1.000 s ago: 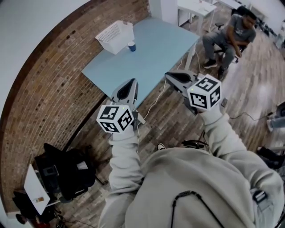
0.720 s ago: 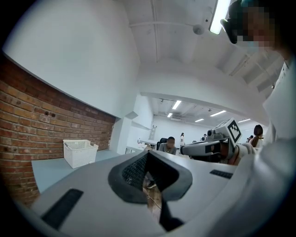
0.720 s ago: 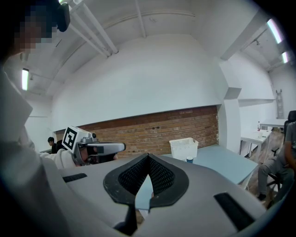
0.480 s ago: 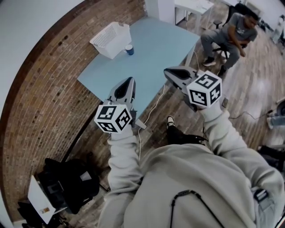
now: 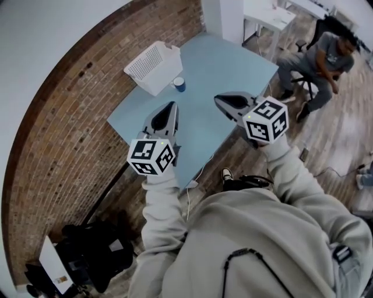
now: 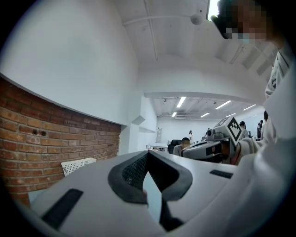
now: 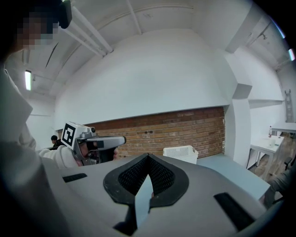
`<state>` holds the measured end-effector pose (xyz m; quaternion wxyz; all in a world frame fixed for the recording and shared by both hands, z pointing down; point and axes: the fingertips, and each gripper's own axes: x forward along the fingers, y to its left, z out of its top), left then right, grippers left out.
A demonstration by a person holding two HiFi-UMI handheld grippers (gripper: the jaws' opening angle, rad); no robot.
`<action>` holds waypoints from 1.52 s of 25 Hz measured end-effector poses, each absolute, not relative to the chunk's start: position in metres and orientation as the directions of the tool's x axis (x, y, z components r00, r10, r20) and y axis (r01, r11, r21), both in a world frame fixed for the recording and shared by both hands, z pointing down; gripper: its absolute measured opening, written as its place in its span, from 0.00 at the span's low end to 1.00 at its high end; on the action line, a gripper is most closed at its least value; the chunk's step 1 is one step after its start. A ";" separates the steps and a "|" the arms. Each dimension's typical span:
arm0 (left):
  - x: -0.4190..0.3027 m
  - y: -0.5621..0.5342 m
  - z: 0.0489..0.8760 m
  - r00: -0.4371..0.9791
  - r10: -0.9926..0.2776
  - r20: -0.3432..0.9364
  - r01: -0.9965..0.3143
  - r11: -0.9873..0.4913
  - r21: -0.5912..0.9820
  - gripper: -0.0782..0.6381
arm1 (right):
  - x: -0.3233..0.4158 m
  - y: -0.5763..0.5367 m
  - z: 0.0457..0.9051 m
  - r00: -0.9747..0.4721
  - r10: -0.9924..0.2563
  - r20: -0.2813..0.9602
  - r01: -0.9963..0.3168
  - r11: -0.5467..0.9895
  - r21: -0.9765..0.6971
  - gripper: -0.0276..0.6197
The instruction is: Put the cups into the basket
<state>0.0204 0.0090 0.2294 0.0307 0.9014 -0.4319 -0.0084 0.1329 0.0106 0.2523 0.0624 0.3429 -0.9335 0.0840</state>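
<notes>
A blue cup (image 5: 179,84) with a white rim stands on the light blue table (image 5: 221,64), right beside a white perforated basket (image 5: 152,67) at the table's far left by the brick wall. My left gripper (image 5: 171,105) hovers over the table's near edge, short of the cup, jaws together and empty. My right gripper (image 5: 219,98) is level with it to the right, also shut with nothing held. In the left gripper view the jaw tips (image 6: 147,153) meet, with the basket (image 6: 78,165) low at left. The right gripper view shows its tips (image 7: 148,156) closed and the basket (image 7: 180,152) ahead.
A curved brick wall (image 5: 70,116) runs along the table's left side. A person sits on a chair (image 5: 317,64) beyond the table's right end, beside a white desk (image 5: 268,14). A black bag (image 5: 93,256) lies on the floor at lower left. A cable (image 5: 195,180) hangs off the table's near edge.
The table, basket and cup have come nearer in the head view. Both grippers now hover over the table's near edge instead of over the floor; their jaws stay closed.
</notes>
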 end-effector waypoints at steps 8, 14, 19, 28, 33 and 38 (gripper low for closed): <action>0.035 -0.088 0.234 0.577 -0.817 0.000 -0.812 -0.574 0.101 0.10 | 0.150 -0.090 0.257 -0.787 -0.589 0.183 -0.613 0.779 -0.132 0.05; 0.041 -0.125 0.253 0.543 -0.839 0.031 -0.833 -0.534 0.145 0.10 | 0.169 -0.143 0.277 -0.795 -0.571 0.205 -0.605 0.772 -0.194 0.05; 0.025 -0.150 0.264 0.520 -0.851 0.066 -0.848 -0.507 0.153 0.10 | 0.155 -0.175 0.279 -0.804 -0.559 0.201 -0.592 0.781 -0.197 0.05; -0.010 -0.196 0.264 0.514 -0.856 0.063 -0.851 -0.499 0.167 0.10 | 0.113 -0.219 0.272 -0.810 -0.547 0.211 -0.582 0.794 -0.174 0.05; -0.023 -0.217 0.267 0.526 -0.848 0.062 -0.842 -0.510 0.174 0.10 | 0.094 -0.238 0.271 -0.808 -0.543 0.227 -0.581 0.798 -0.159 0.05; -0.033 -0.231 0.275 0.567 -0.820 0.074 -0.815 -0.547 0.190 0.10 | 0.079 -0.260 0.281 -0.794 -0.547 0.264 -0.595 0.789 -0.154 0.05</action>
